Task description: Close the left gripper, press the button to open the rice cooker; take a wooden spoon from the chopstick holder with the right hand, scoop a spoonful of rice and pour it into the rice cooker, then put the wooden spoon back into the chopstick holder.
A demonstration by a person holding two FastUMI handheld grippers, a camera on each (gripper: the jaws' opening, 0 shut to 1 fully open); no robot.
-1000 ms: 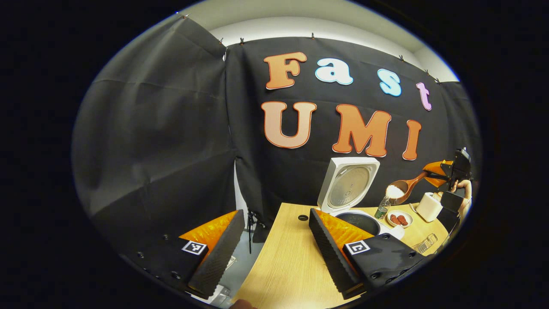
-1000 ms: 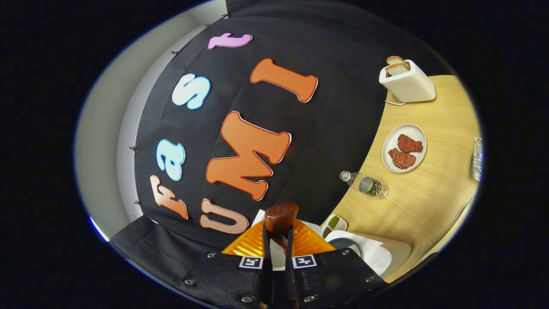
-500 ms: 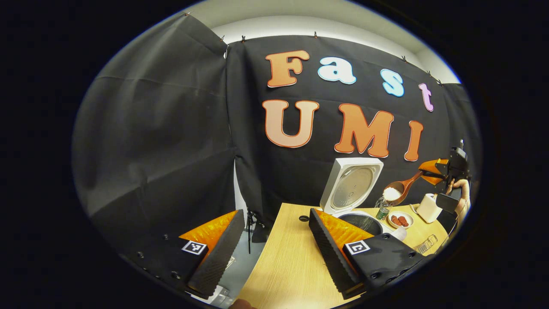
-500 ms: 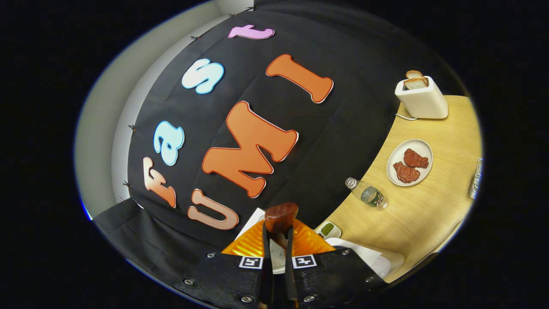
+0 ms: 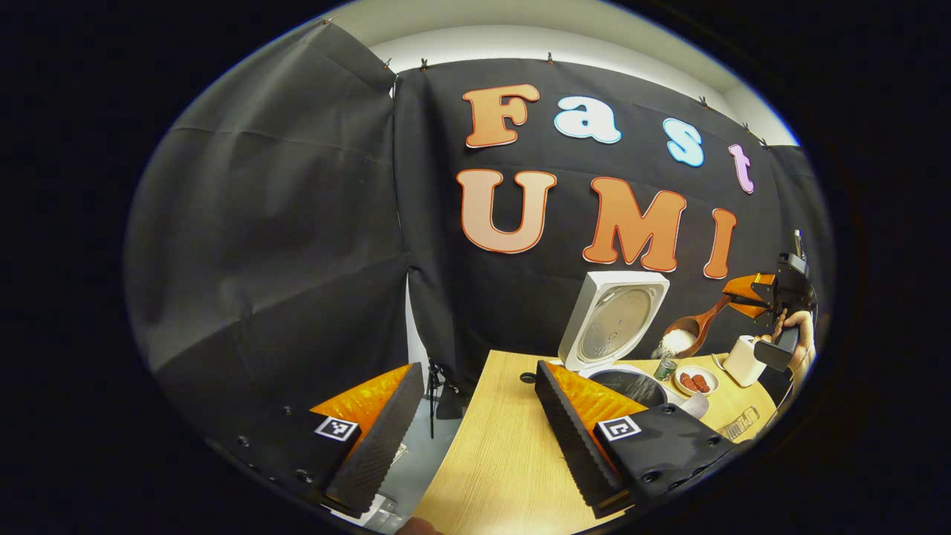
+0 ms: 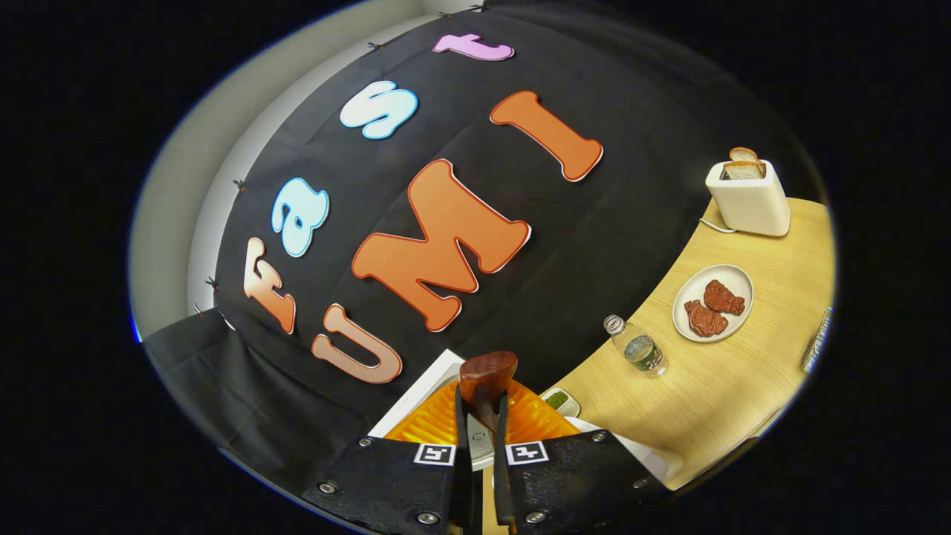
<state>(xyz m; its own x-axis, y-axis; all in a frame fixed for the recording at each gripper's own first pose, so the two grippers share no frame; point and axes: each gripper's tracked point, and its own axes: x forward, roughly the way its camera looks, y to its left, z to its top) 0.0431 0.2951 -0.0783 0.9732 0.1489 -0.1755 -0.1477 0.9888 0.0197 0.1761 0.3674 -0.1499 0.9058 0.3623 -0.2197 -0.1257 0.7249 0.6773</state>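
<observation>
In the left gripper view the white rice cooker [image 5: 615, 325] stands with its lid up and its dark pot [image 5: 630, 382] uncovered. The wooden spoon [image 5: 685, 334], heaped with white rice, tilts down above the pot's right side, and grains seem to spill off its lip. My right gripper [image 5: 749, 297] is shut on the spoon's handle, with a hand [image 5: 799, 323] behind it. In the right gripper view my right gripper [image 6: 481, 416] clamps the spoon [image 6: 487, 370], whose rounded back faces the camera above the cooker's lid [image 6: 416, 401]. My left gripper [image 5: 475, 420] is open and holds nothing, low over the table's left end.
On the wooden table [image 6: 743, 386] stand a small water bottle [image 6: 637, 348], a plate of red meat pieces [image 6: 713, 302], a white toaster with bread [image 6: 747, 197] and a small dish of green bits [image 6: 559, 401]. A clear glass object [image 5: 739, 423] lies near the front edge.
The right gripper has rolled and lowered the spoon toward the pot, so the rice sits nearer the lip and begins to spill. The left gripper has barely shifted.
</observation>
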